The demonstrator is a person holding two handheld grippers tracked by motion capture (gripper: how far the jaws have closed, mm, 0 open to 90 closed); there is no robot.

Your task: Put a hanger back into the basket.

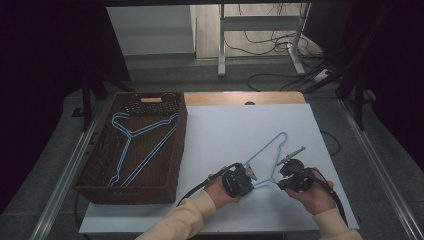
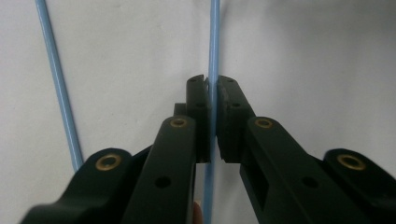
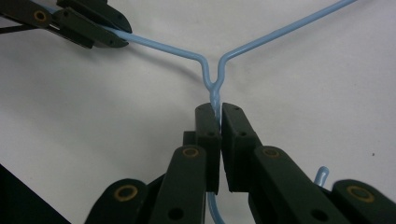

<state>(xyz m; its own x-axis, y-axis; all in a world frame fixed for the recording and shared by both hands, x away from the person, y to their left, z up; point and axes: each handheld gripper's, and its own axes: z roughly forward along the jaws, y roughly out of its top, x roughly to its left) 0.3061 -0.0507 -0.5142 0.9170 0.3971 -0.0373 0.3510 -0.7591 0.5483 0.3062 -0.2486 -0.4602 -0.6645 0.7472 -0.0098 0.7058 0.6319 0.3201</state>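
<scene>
Blue wire hanger [image 1: 269, 150] lies on the white counter [image 1: 225, 130], held at two places near the person's edge. From the high view, the left gripper [image 1: 248, 173] sits on the hanger's shoulder wire and the right gripper [image 1: 288, 169] at its neck, but the grip points are too small there to read. The left gripper view settles one: its jaws are closed onto a straight run of the blue wire [image 2: 214, 56], pads pressing from both sides, with a second run of wire [image 2: 58, 88] off to the side. The right gripper view settles the other: its jaws are clamped on the twisted neck [image 3: 215, 95] just below the fork of the two shoulders, and the other gripper [image 3: 88, 25] shows far off on one shoulder. The hook's tip [image 3: 321, 175] peeks out beside the jaws; the rest of the hook is hidden behind them. Only the high view takes in the brown wicker basket [image 1: 102, 165] at the counter's left, with more blue hangers [image 1: 135, 145] lying inside; how many is hard to tell.
</scene>
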